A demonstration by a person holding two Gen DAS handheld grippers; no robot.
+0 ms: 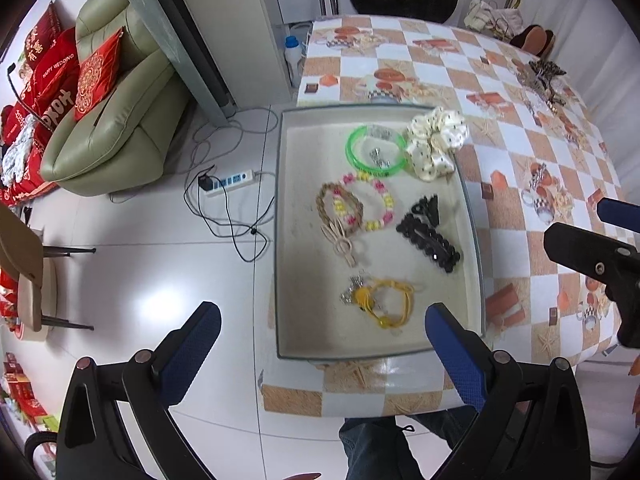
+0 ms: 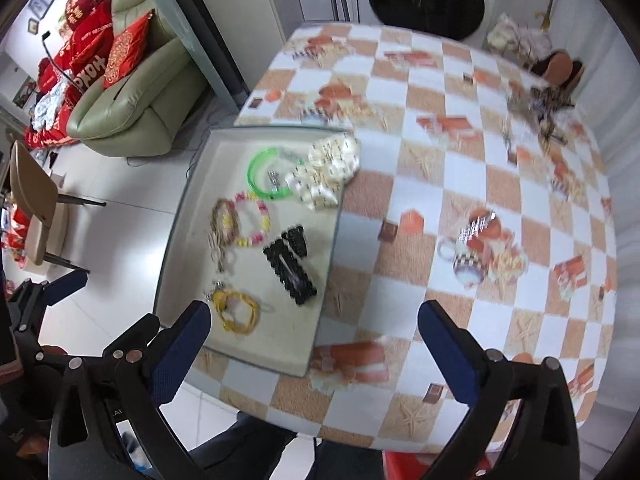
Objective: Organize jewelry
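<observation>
A shallow tray is seen at the left edge of the checkered surface. In it are laid a green bangle, a cream scrunchie overlapping the tray's right rim, a beaded bracelet, a black hair clip and a yellow cord bracelet. The left tool is held wide and empty above the tray's near end. The right tool is likewise spread wide, nothing gripped. More jewelry is piled at the far right.

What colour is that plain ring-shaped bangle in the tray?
Bright translucent green bangle, clearest in the left wrist view.
</observation>
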